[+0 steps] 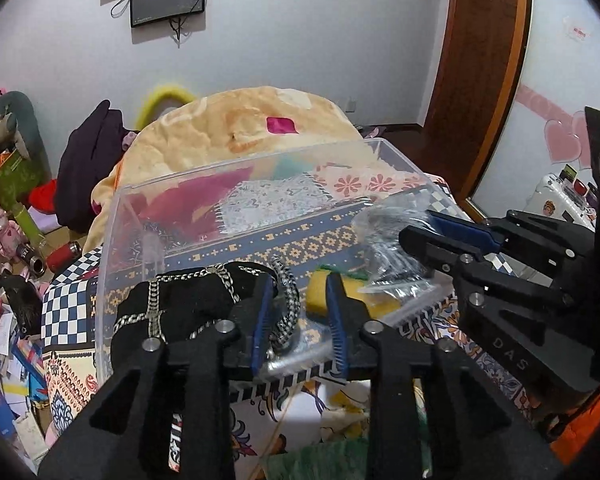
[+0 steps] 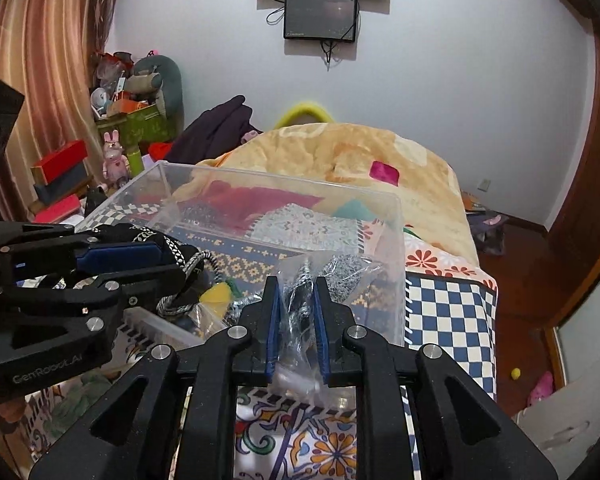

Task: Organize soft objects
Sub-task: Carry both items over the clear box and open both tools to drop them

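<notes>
- Left gripper (image 1: 300, 312): jaws parted, straddling a black-and-white braided cord (image 1: 286, 300) trailing from a black chain-trimmed fabric bundle (image 1: 180, 300); cord running away from the camera.
- Right gripper (image 2: 296, 320): clamping a crinkled clear plastic bag of dark items (image 2: 304, 292), standing upright.
- Clear plastic bin (image 1: 228, 184): sitting on patterned bedding (image 2: 452, 304); bundle and bag lying at its near edge.
- Orange blanket (image 2: 340, 156) and wall-mounted screen (image 2: 320, 16) showing beyond.

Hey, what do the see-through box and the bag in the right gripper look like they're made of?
Box: looks like rigid clear plastic, glossy; flat see-through walls with sharp bright edges.
Bag, pinched by the right gripper: thin clear plastic film, judging by its wrinkles and glints; the grey contents look knitted, though that's uncertain.
</notes>
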`<move>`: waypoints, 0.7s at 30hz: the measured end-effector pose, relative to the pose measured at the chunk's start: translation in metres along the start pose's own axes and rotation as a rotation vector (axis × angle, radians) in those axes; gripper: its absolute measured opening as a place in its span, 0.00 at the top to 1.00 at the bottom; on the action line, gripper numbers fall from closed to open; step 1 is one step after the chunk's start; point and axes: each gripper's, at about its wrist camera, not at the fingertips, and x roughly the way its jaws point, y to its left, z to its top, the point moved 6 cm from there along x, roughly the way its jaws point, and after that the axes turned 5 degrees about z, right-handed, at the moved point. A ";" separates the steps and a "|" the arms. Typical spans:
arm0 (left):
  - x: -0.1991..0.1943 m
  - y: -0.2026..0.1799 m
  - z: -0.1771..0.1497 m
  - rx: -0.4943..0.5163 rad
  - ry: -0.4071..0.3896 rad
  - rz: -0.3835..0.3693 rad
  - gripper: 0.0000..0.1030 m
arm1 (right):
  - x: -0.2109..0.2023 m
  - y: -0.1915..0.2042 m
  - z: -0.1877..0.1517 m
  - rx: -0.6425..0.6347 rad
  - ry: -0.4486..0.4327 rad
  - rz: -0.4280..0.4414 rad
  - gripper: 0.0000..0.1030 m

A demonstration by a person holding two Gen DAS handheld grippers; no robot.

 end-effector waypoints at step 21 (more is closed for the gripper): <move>-0.092 0.000 -0.019 -0.033 -0.177 -0.045 0.53 | -0.086 0.010 0.002 0.029 -0.192 0.057 0.46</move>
